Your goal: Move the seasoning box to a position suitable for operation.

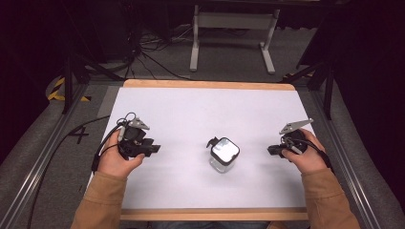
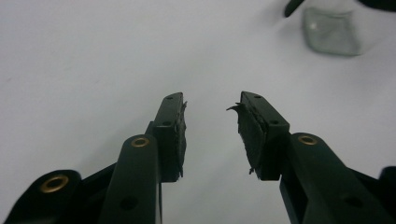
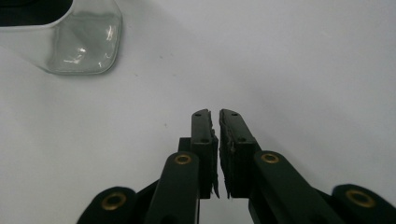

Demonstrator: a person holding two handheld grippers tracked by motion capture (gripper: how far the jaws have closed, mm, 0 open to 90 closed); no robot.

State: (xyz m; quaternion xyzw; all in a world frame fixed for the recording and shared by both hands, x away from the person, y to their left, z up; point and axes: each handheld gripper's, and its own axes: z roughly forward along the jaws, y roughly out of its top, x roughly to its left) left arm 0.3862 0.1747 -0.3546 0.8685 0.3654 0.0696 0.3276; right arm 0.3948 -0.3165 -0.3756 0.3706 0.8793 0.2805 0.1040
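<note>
Glass jar (image 1: 223,155) with a clip lid stood upright at the middle of the white table (image 1: 191,109), between the two grippers and apart from both. Left gripper (image 1: 152,149) sat left of jar, jaws wide, nothing between them. Right gripper (image 1: 271,150) sat right of jar, jaws nearly together, holding nothing. Both pointed inward at the jar.

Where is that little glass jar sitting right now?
In the high view the glass jar stands on the white table, slightly right of centre, between the left gripper and right gripper, touching neither.
</note>
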